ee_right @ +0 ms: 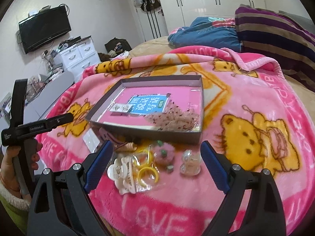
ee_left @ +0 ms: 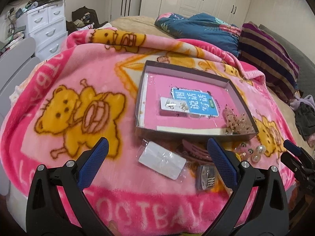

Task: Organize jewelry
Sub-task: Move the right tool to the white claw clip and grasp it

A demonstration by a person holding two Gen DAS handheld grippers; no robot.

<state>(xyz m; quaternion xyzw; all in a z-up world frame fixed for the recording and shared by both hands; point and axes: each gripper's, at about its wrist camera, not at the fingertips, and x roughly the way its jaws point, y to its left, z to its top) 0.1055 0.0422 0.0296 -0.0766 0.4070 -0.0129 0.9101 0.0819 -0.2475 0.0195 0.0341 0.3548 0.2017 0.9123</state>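
My left gripper [ee_left: 157,161] hung with its jaws wide apart and empty above a white card [ee_left: 162,162] in a clear sleeve on the pink blanket [ee_left: 59,74]. My right gripper [ee_right: 157,164] was spread just as wide and held nothing, over the loose jewelry: a white clip [ee_right: 124,174], a yellow ring [ee_right: 148,174], a pink pompom [ee_right: 163,154] and pearl earrings [ee_right: 190,164]. Just beyond them sat the box [ee_right: 155,132], with an earring card [ee_right: 120,107] and a beaded piece [ee_right: 173,118] inside.
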